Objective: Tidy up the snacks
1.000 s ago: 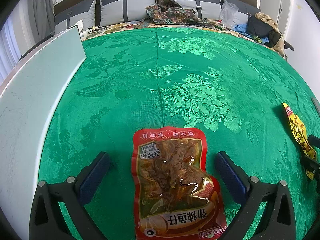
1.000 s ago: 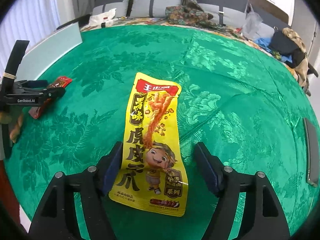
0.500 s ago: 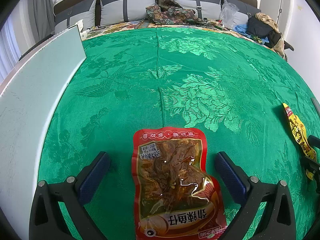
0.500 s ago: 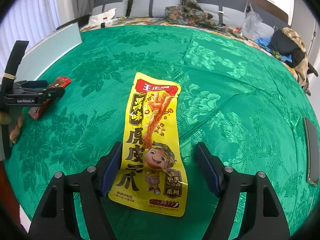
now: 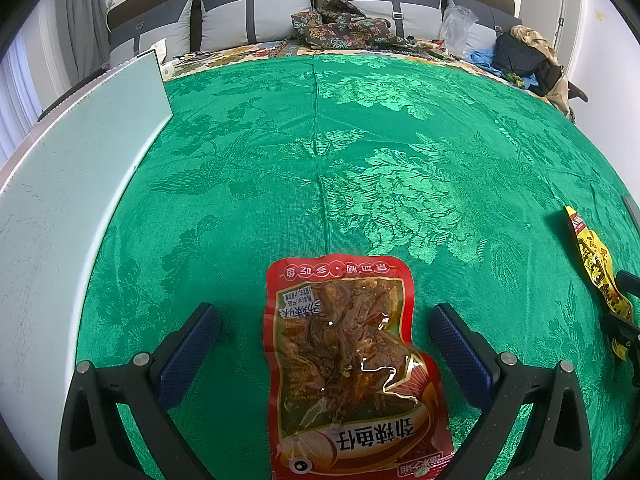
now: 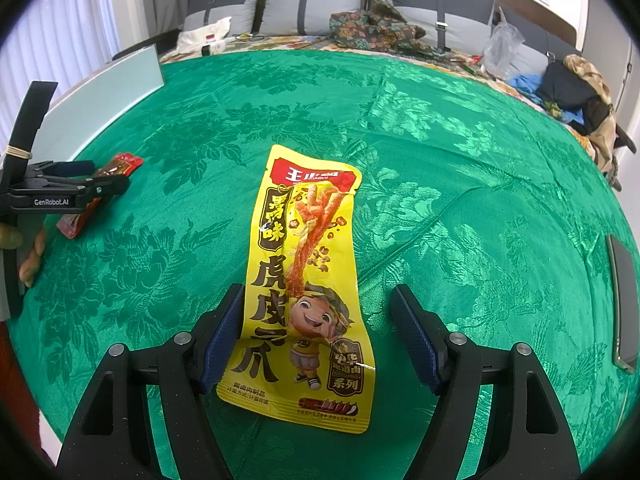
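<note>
Left wrist view: the left gripper (image 5: pixel 325 330) gapes wide, holding nothing, with the red snack pouch (image 5: pixel 352 364) flat between its fingers, long axis running straight ahead. Right wrist view: the right gripper (image 6: pixel 318 322) likewise stands wide and empty around the yellow snack packet (image 6: pixel 306 284), lengthwise along its reach, nearer the left finger.

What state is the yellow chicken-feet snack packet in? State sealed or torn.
Sealed, as far as visible: the yellow chicken-feet snack packet lies flat, all edges intact.

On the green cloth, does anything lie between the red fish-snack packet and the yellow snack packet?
Nothing: in the right wrist view, only bare green patterned cloth lies between the red fish-snack packet and the yellow snack packet.
</note>
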The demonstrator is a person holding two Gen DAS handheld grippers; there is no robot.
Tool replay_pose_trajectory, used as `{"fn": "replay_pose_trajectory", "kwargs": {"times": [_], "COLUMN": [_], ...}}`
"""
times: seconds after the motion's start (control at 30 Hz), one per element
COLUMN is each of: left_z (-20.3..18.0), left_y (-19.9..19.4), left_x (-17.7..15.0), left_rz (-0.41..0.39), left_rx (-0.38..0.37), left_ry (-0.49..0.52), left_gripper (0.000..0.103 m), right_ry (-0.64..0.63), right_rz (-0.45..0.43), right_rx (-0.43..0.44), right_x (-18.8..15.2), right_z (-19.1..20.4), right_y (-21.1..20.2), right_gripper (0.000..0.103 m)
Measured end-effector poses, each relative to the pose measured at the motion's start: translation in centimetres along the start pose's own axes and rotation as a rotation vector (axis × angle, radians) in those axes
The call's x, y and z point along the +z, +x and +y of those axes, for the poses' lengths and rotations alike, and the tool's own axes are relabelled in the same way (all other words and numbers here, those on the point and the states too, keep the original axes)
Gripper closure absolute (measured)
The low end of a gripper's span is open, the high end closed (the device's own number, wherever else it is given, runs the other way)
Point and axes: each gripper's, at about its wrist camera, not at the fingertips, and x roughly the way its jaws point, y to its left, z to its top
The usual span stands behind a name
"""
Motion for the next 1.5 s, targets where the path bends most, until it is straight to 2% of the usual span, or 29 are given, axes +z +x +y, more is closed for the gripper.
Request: {"fn": "replay_pose_trajectory", "kwargs": {"times": [0.23,0.27,0.4,0.47,0.5,0.53,0.57,0.6,0.67,0.73,0.77,0.9,1.07,1.13,1.23,1.33,1.37,1.5], "left_z": [0.0,0.0,0.4,0.3,0.2,-0.1,-0.8,-1.4,-2.2,-1.8,-1.2,1.0,4.1,6.2,10.9,16.6,18.7,25.8], "left_y": [-0.1,-0.3,-0.3,-0.2,-0.2,-0.4,-1.1,-1.3,-1.8,-2.4,-3.1,-6.0,-11.0,-13.9,-18.2,-21.1,-21.7,-22.3], "left_x": [-0.2,-0.4,0.1,0.4,0.5,0.6,0.7,0.6,0.1,-0.7,-1.2,-2.0,-1.5,-0.9,-0.2,-0.2,-0.5,-3.2], "left_rz": [0.002,0.011,0.107,0.152,0.172,0.175,0.152,0.157,0.158,0.164,0.153,0.090,0.004,-0.048,-0.123,-0.158,-0.162,-0.128], "left_rx": [-0.004,-0.016,-0.042,-0.025,-0.014,-0.020,-0.027,-0.028,-0.034,-0.067,-0.097,-0.186,-0.281,-0.292,-0.256,-0.164,-0.110,0.067], "left_ry": [0.003,0.027,0.064,0.045,0.032,0.033,0.078,0.117,0.169,0.159,0.119,-0.032,-0.200,-0.250,-0.307,-0.362,-0.380,-0.472], "left_gripper": [0.000,0.000,0.000,0.000,0.004,0.012,0.036,0.048,0.055,0.056,0.056,0.057,0.057,0.057,0.056,0.056,0.056,0.055], "right_ry": [-0.001,-0.001,0.004,0.007,0.011,0.017,0.022,0.022,0.012,0.029,0.054,0.309,0.527,0.537,0.474,0.352,0.316,0.154], "right_rz": [0.000,0.000,0.002,0.052,0.097,0.155,0.199,0.235,0.282,0.312,0.316,0.275,0.219,0.189,0.136,0.096,0.088,0.081], "right_rx": [-0.002,-0.002,-0.001,-0.005,-0.003,-0.001,-0.008,-0.005,0.000,0.038,0.060,0.249,0.437,0.493,0.586,0.686,0.709,0.788], "right_x": [0.0,0.0,-0.1,0.5,0.9,1.7,2.3,2.9,3.6,3.7,3.6,2.9,2.9,4.4,8.3,13.1,14.2,18.1], "right_z": [0.0,0.0,-0.2,-0.2,-0.3,-0.4,-0.5,-0.6,-0.7,-1.2,-1.6,-4.0,-4.0,-2.1,2.5,9.7,12.2,23.7], "right_y": [0.0,0.0,0.0,0.3,0.5,0.8,1.1,1.3,1.4,1.2,1.0,-1.1,-3.0,-3.9,-5.7,-7.3,-7.7,-8.2], "right_gripper": [0.026,0.026,0.025,0.025,0.025,0.026,0.030,0.049,0.050,0.051,0.051,0.051,0.051,0.050,0.050,0.050,0.050,0.049]}}
